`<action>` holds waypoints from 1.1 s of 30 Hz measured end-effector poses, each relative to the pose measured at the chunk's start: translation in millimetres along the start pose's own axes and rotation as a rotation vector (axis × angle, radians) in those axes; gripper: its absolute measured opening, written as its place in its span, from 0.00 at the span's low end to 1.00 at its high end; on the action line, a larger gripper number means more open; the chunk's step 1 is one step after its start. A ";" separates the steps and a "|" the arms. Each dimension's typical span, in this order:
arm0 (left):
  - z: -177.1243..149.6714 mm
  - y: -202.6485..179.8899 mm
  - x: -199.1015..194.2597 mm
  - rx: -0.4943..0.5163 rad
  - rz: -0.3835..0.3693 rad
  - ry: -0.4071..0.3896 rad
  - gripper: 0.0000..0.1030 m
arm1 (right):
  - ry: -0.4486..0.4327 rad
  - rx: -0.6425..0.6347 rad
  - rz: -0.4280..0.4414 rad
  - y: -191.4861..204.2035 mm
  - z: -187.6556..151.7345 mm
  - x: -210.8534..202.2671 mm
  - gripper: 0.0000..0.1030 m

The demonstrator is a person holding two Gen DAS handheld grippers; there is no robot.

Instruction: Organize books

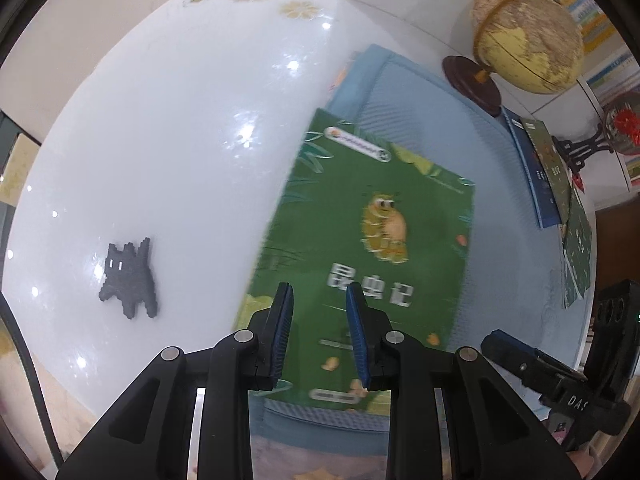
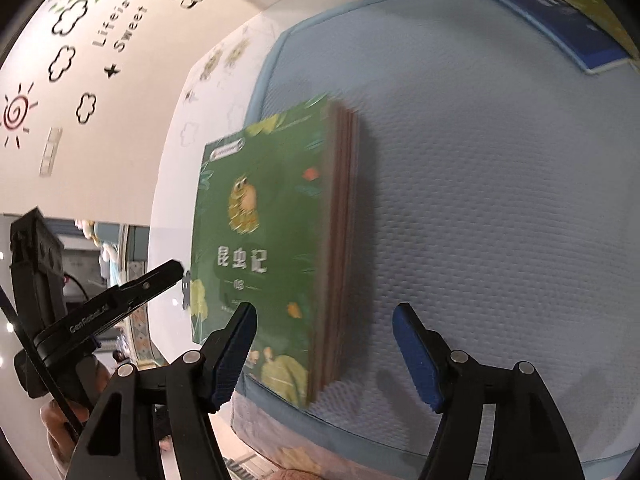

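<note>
Lying flat on the blue mat (image 2: pixel 480 200), the green book (image 2: pixel 256 240) is blurred. The right gripper (image 2: pixel 324 344) stands wide apart above it; the left gripper (image 1: pixel 320 320) is narrowly parted, gripping nothing. Farther books (image 1: pixel 548 168) sit half cut off.

Book stack (image 2: pixel 276 248) on mat (image 2: pixel 480 220); globe (image 1: pixel 524 36), 2 more books (image 1: pixel 548 176) behind; cat fig (image 1: pixel 128 280) left.

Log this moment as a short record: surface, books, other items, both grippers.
surface: blue mat on a white table
main book: green book lying flat on the mat, cover up
other books: blue book at the mat's far edge
other items: globe, black toy cat
left gripper: nearly closed, empty
right gripper: open, empty
</note>
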State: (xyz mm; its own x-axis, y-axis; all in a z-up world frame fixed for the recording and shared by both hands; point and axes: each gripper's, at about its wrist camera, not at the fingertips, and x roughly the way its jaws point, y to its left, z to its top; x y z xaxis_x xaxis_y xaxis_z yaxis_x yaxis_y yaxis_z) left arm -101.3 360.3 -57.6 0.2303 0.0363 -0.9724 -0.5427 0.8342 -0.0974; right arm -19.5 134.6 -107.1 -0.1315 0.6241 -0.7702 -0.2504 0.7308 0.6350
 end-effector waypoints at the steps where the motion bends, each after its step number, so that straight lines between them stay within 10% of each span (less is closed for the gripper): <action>1: -1.1 -6.4 -0.6 0.005 0.002 -0.002 0.24 | -0.008 0.001 0.004 -6.6 0.5 -6.6 0.67; 23: 13.2 -244.3 24.0 0.143 -0.150 -0.010 0.24 | -0.254 0.042 -0.098 -198.2 33.1 -181.4 0.67; 33: 43.1 -396.5 81.8 0.389 -0.277 0.041 0.24 | -0.320 0.182 -0.243 -311.3 79.2 -232.9 0.67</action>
State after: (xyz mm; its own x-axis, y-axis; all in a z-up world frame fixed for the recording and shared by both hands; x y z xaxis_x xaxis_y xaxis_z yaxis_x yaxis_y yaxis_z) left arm 167.5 56.3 -89.5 0.2873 -0.2318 -0.9294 -0.1207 0.9538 -0.2752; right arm 165.0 -216.4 -120.6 0.2210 0.4613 -0.8593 -0.0608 0.8859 0.4599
